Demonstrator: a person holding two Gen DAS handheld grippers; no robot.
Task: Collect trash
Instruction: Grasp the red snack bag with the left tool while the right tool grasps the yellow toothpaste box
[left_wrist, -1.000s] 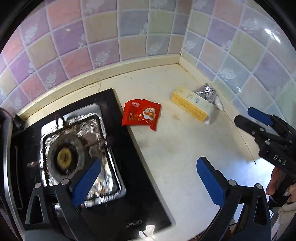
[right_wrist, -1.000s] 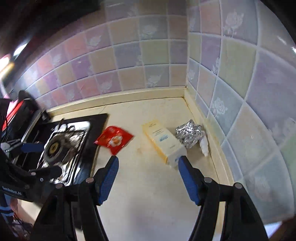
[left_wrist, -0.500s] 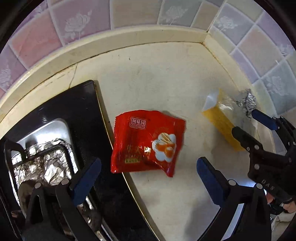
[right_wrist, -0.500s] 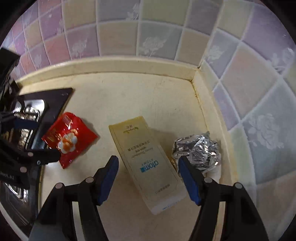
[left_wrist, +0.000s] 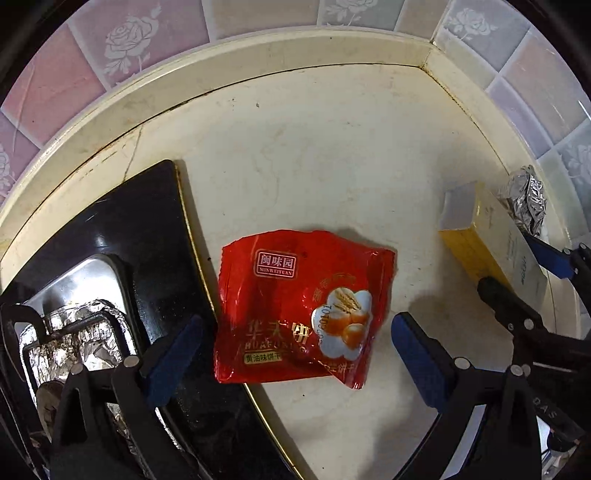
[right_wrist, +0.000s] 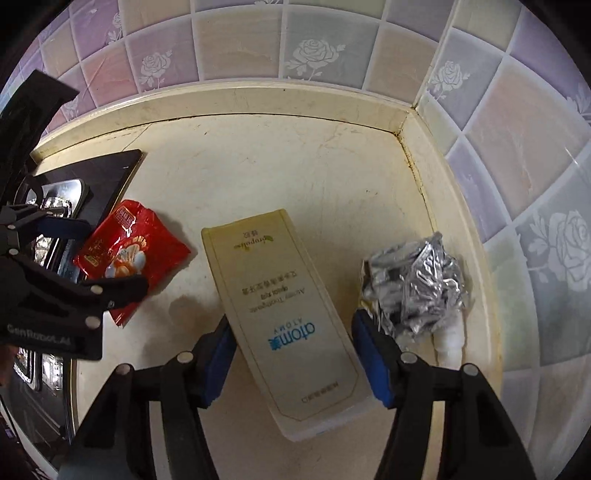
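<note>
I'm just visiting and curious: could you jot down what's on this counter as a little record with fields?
surface: cream counter in a tiled corner
red snack packet: flat, overlapping the stove edge
yellow toothpaste box: lying flat
foil ball: beside the box, near the wall
left hand-held gripper: open, straddling the packet
right hand-held gripper: open, straddling the box
</note>
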